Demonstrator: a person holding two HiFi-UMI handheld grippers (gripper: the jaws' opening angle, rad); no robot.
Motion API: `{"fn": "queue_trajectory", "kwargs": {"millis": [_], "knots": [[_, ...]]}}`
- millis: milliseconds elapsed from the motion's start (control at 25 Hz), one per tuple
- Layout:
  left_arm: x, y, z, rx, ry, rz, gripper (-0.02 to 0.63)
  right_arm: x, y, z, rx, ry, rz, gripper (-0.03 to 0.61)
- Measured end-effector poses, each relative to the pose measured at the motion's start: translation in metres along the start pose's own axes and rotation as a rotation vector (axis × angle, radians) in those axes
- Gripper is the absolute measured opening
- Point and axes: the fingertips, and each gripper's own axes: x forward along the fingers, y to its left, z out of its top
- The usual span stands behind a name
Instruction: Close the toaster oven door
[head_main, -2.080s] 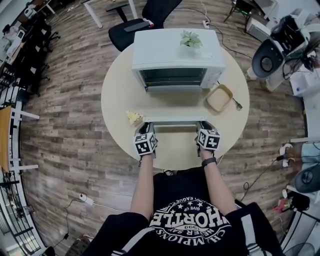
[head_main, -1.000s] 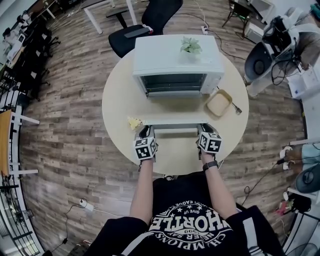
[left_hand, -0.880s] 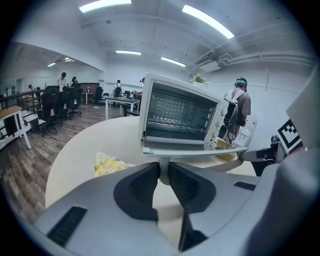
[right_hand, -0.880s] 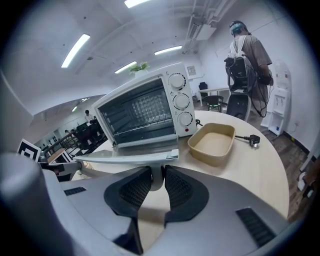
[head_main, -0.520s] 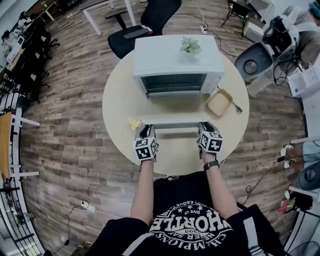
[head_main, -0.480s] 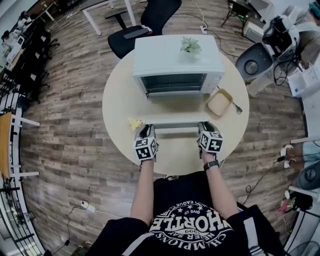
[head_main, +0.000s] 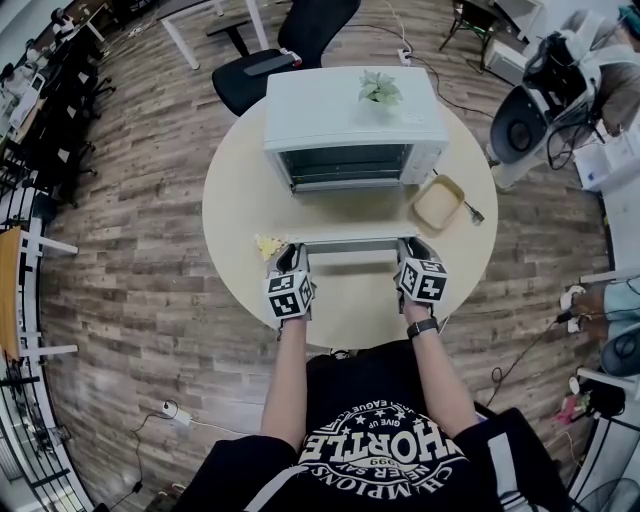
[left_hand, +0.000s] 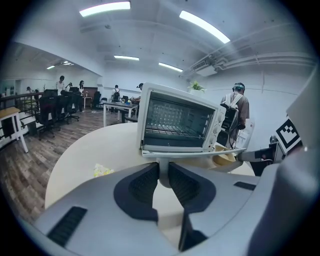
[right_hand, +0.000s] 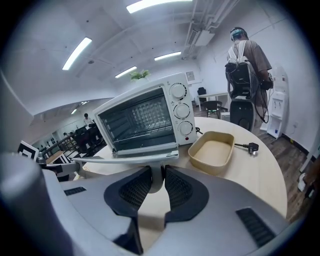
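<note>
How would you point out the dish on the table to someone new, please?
Start at the white toaster oven on the round table. Just off its front corner on the knob side lies the dish. It is the only tan, empty container there, with a black plug beside it.

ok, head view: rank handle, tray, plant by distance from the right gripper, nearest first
1. handle, clamped in the right gripper
2. tray, just ahead, slightly right
3. plant, far side, atop the oven

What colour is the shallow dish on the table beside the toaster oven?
The dish is plain pale beige, clearest in the right gripper view.
</note>
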Motion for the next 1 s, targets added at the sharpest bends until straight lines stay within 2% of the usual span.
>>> {"fn": "queue_trajectory", "kwargs": {"millis": [720, 1000], "knots": [[-0.002, -0.003, 0.028, 0.021, -0.070, 0.006, 0.087, -0.005, 0.003, 0.028, -0.001, -0.066, 0.015, 0.092], [-0.004, -0.004, 0.031, 0.029, -0.072, 0.016, 0.087, -0.008, 0.004, 0.031, -0.009, -0.069, 0.017, 0.092]]}}
